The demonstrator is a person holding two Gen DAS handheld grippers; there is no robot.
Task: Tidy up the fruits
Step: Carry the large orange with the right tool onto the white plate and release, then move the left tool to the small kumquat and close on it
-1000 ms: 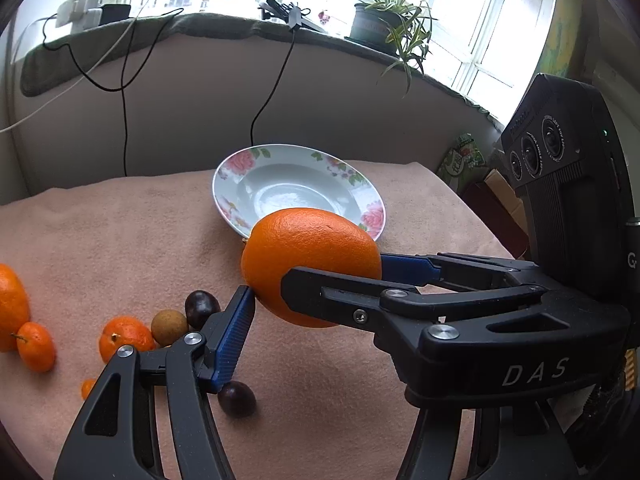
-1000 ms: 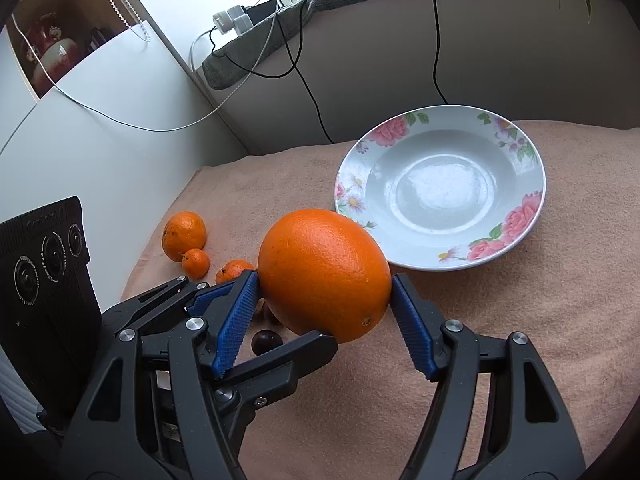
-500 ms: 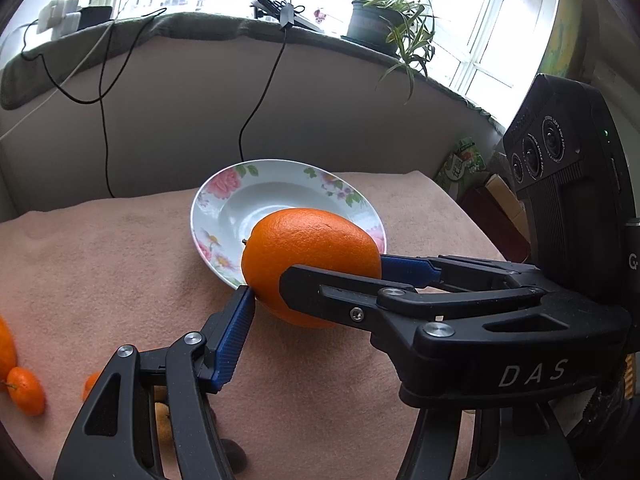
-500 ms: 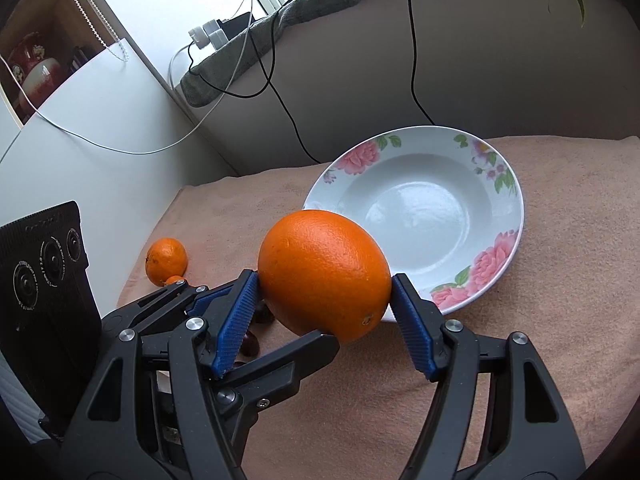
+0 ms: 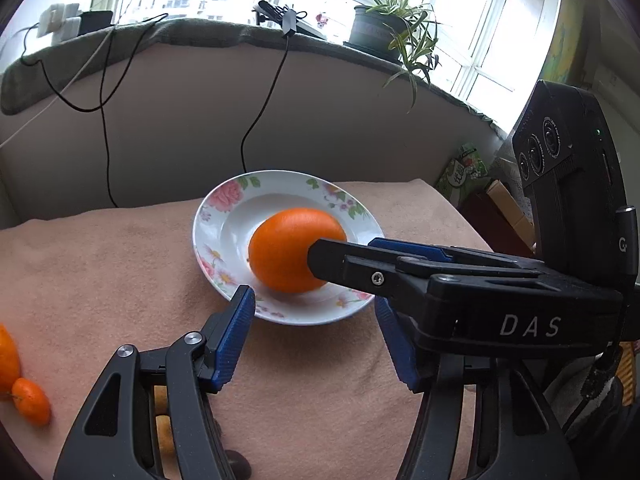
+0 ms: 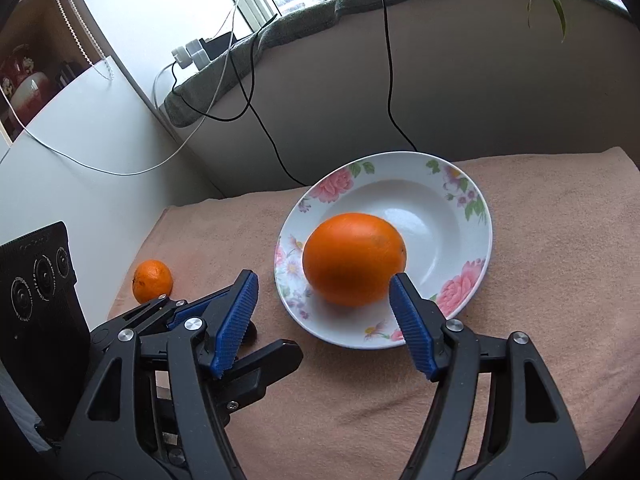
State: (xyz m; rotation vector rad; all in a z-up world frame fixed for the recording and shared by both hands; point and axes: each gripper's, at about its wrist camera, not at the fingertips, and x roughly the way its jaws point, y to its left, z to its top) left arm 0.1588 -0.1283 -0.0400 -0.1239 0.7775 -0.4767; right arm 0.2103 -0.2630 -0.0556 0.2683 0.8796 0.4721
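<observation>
A: What's in the glossy round plate point(image 6: 476, 216) with the pink flower rim?

B: The big orange point(image 6: 354, 259), pebbly-skinned, lying in its hollow, near the far edge of the table point(image 6: 560, 280) under a fuzzy peach cloth.

A: A second ago?

B: Pinched in the right gripper point(image 6: 320, 320). Now both it and the left gripper point(image 5: 316, 334) gape, ribbed blue pads bare, holding nothing.

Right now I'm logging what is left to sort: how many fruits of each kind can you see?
Large orange, in the plate: 1
Mandarins on the cloth: 2, the larger mandarin and the small mandarin
Small partly hidden fruits: 2, a brown fruit and a dark fruit
Total: 5 seen; more may be hidden.
</observation>
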